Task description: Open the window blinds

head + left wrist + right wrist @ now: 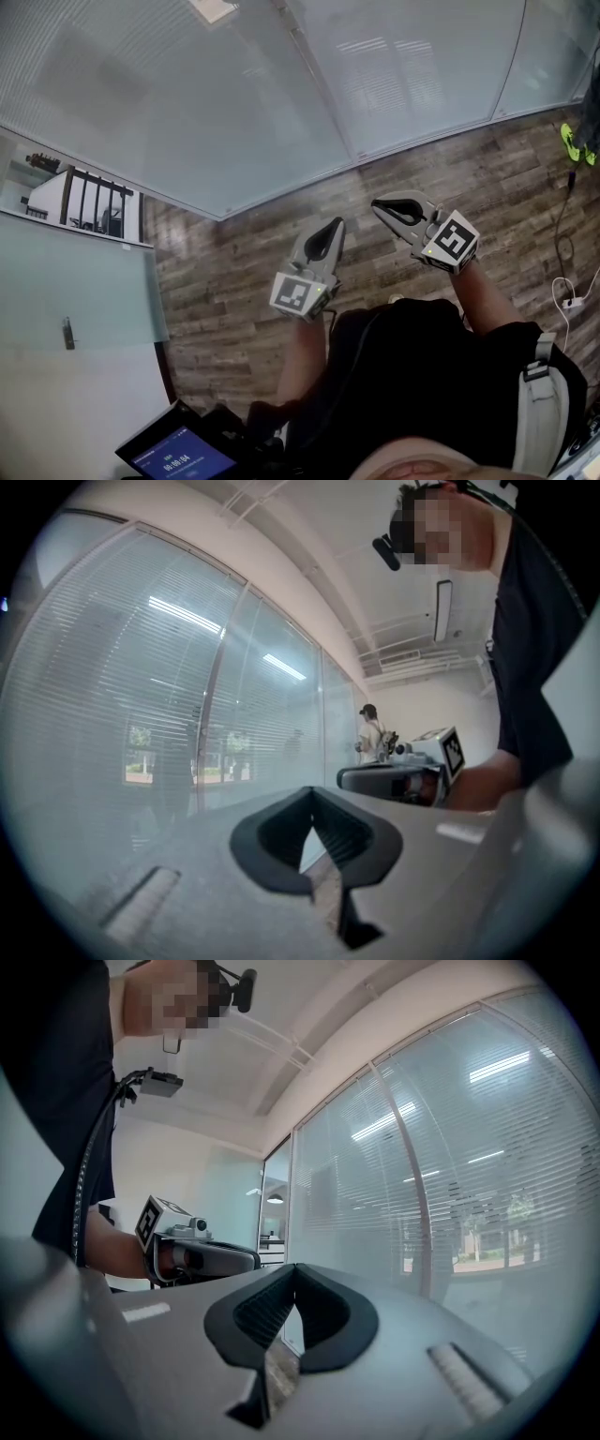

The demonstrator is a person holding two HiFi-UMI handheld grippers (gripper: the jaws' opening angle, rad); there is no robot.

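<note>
Grey-brown wood-look floor [244,272] fills the middle of the head view, seen steeply from above. Beyond it a long wall of glass panels is seen, with the window blinds [169,94] lowered and their slats shut. The left gripper [328,230] and the right gripper [389,206] are held side by side in front of the person's body, both aimed at the glass and well apart from it.

In the left gripper view, the jaws of the left gripper [312,794] are seen pressed together at the tips with nothing between them. The blinds [112,696] are spread across the left and middle. The right gripper [394,778] is seen at the right.

In the right gripper view, the jaws of the right gripper [293,1269] are likewise closed and empty. The blinds [506,1147] are at the right, and the left gripper [202,1255] is at the left.

No cord, wand or knob can be made out in any view. The control may therefore be missed, or the wrong panel approached. The slats seem to sit behind glass, so closed tips could be pushed against the pane. The jaws would also need to be opened before anything could be gripped.
</note>
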